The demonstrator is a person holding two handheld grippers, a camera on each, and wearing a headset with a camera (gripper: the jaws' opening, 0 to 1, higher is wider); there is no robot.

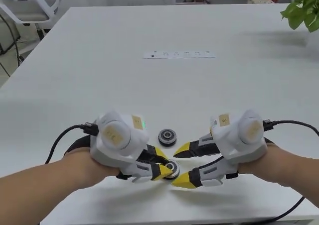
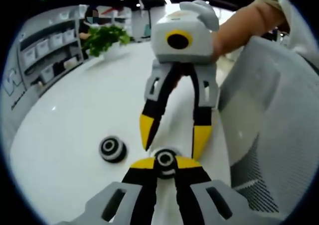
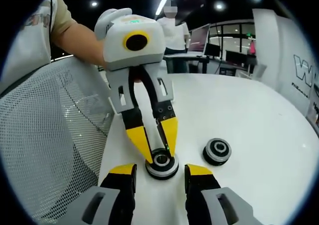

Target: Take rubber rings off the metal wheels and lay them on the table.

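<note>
White table (image 1: 209, 90): L claw (image 1: 164, 164) tight on wheel (image 1: 172, 168), R claw (image 1: 176, 168) wide beside it; 2nd wheel (image 1: 167, 136) near.

A white office chair (image 1: 35, 3) stands at the far left, a leafy green plant (image 1: 301, 8) at the far right. A white paper strip (image 1: 179, 54) with small dark marks lies between them. Shelves (image 2: 47, 60) hold pale bins.

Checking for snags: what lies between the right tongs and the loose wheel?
Nothing: bare white table separates the right tongs from the loose wheel, seen in the right gripper view.
</note>
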